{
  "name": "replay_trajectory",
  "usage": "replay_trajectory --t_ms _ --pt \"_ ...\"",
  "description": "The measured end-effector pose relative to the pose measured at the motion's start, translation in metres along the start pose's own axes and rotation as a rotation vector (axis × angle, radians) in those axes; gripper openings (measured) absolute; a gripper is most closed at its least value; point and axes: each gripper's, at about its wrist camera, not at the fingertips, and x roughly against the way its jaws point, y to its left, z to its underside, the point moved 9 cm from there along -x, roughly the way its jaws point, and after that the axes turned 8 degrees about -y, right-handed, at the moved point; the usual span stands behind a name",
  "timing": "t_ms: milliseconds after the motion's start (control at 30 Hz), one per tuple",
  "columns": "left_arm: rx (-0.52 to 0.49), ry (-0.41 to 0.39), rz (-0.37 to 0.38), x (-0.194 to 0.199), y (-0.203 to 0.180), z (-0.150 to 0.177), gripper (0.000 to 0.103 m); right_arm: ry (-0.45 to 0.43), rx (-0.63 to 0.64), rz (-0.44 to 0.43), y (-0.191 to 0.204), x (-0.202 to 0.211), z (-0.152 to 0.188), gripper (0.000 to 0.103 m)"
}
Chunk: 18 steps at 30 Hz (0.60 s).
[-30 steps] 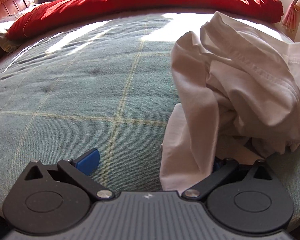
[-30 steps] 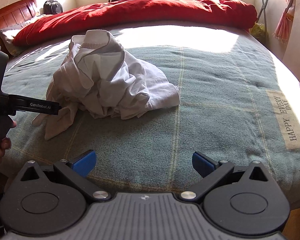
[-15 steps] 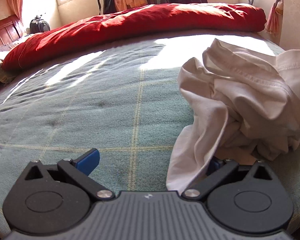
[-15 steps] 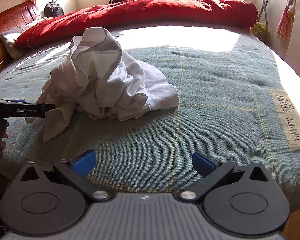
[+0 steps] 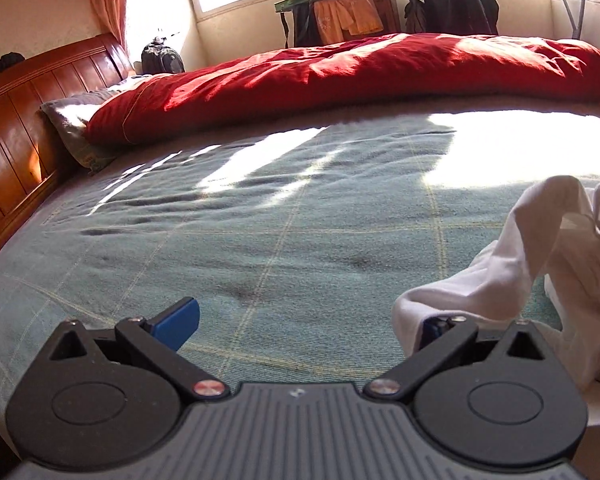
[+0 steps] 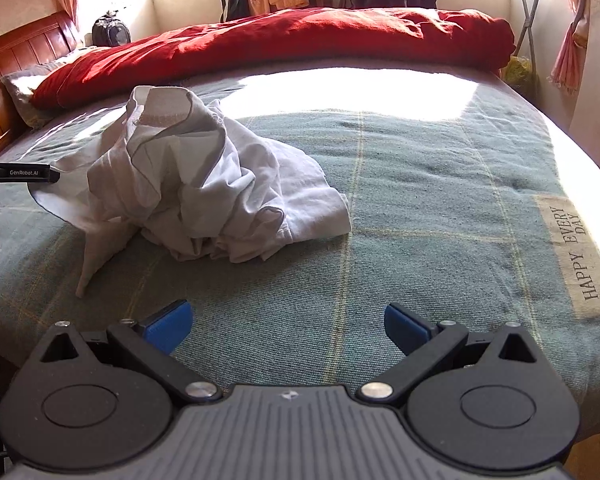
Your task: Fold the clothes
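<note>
Green bedspread [image 6: 420, 208]: crumpled white shirt [image 6: 204, 184] draped over spread left fingers [image 5: 176, 320]; right fingers [image 6: 168, 326] spread, empty.

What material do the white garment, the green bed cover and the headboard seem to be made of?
White garment: probably thin cotton knit, matte; it crumples softly and shows stitched hems. Green bed cover: a coarse woven cloth, perhaps wool or cotton, matte, with a visible weave and pale check lines. Headboard: wood, glossy varnish, with panel grooves.
</note>
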Motion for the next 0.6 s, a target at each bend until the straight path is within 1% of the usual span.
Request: replay_trajectory --t_ms 67,100,133,200,333,400,533,600 --pt "-0.001 0.009 -0.035 -0.006 0.009 0.002 0.103 0.003 -0.011 -0.005 0.001 -0.002 -0.001 0.103" --pt "0.014 0.028 -0.043 -0.009 0.013 0.005 0.103 0.002 -0.01 -0.007 0.002 -0.002 -0.002 0.103" --pt "0.028 0.036 -0.031 -0.009 0.014 0.007 0.102 0.0 -0.004 -0.009 0.004 -0.002 -0.002 0.103" --pt "0.05 0.031 0.021 -0.004 0.011 0.008 0.102 -0.006 0.012 -0.012 0.007 -0.001 -0.003 0.103" --pt "0.027 0.012 0.152 0.018 -0.008 0.009 0.102 -0.019 0.036 -0.019 0.014 0.0 -0.005 0.103" --pt "-0.004 0.006 0.212 0.026 -0.021 0.007 0.102 -0.015 0.034 -0.028 0.016 -0.001 -0.006 0.103" --pt "-0.07 -0.059 0.295 0.04 -0.047 -0.007 0.102 -0.019 0.054 -0.041 0.023 0.0 -0.007 0.103" --pt "-0.103 -0.077 0.318 0.038 -0.062 -0.015 0.102 -0.02 0.064 -0.046 0.026 0.0 -0.007 0.103"
